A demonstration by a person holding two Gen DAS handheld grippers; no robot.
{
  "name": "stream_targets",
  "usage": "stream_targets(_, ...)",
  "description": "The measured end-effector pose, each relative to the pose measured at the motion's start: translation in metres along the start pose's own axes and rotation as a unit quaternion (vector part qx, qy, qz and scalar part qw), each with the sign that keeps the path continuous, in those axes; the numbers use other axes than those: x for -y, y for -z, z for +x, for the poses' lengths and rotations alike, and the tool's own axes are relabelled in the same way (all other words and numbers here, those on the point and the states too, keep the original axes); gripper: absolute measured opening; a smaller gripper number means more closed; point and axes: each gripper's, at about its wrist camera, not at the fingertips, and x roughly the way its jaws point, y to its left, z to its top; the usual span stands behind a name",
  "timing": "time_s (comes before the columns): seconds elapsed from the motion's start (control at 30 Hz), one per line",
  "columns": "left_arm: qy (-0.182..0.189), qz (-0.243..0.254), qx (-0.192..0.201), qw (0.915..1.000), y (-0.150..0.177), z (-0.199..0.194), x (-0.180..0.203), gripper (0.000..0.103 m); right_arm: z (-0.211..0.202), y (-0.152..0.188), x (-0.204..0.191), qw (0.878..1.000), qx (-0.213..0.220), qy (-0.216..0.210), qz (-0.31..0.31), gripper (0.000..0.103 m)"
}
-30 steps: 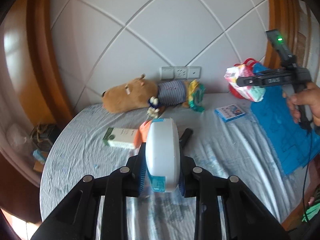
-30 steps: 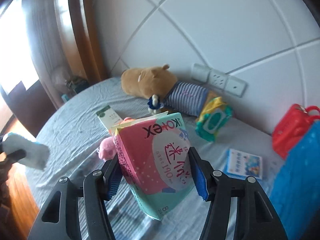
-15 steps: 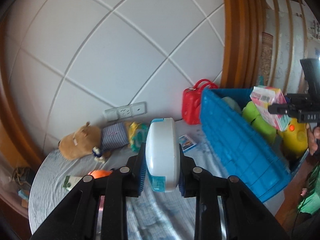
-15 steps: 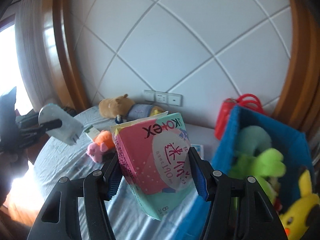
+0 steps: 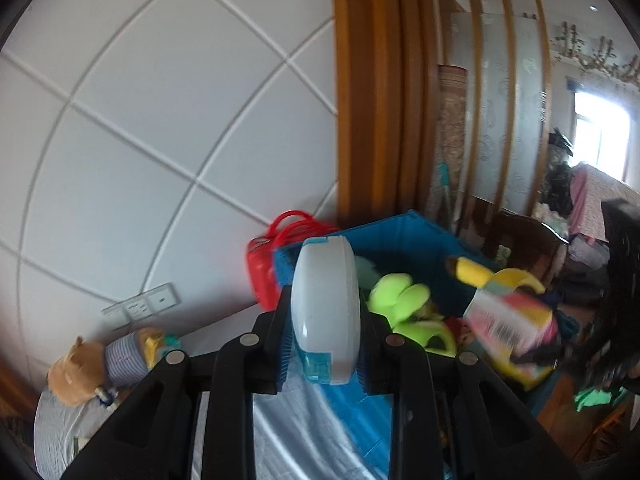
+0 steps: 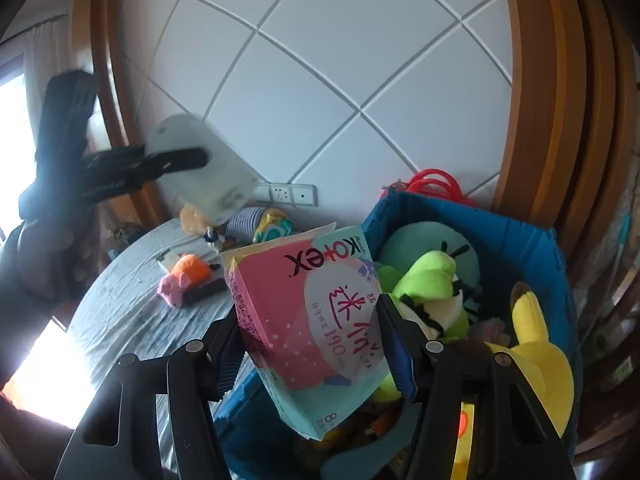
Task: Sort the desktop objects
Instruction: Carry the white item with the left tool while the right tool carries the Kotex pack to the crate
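Observation:
My left gripper (image 5: pixel 324 344) is shut on a white and blue pack (image 5: pixel 324 304), held in the air beside the blue basket (image 5: pixel 404 232). It shows blurred in the right wrist view (image 6: pixel 200 164). My right gripper (image 6: pixel 316 344) is shut on a pink and teal Kotex pack (image 6: pixel 308 320), held over the basket's near edge (image 6: pixel 472 216). That pack shows blurred in the left wrist view (image 5: pixel 508 316). The basket holds plush toys: a green one (image 6: pixel 432 280) and a yellow one (image 6: pixel 532 344).
On the round table's grey cloth (image 6: pixel 132 312) lie a brown plush animal (image 5: pixel 76 368), a pink and orange plush (image 6: pixel 184 276), a small green box (image 6: pixel 168 258) and a teal wipes pack (image 6: pixel 276 224). A red bag (image 5: pixel 268 264) stands behind the basket. Wall sockets (image 6: pixel 288 194) sit behind.
Both grippers have swung right from the table toward the blue basket, each keeping its pack. The right gripper's pack now hangs over the basket.

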Motion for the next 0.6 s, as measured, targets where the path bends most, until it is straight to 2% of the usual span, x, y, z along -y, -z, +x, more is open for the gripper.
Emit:
stream_targets(0.3,0.049,0.071,-0.022,0.996,-0.083,0.066,0.064,0.025,-0.006,0.023,0.012,0.999,-0.013,-0.047,-0.007,0.06)
stream_targets(0.6,0.095,0.109,-0.036,0.9888,-0.131,0.115,0.121,0.025,-0.007,0.035,0.03,0.998,-0.035,-0.042,-0.013,0.06)
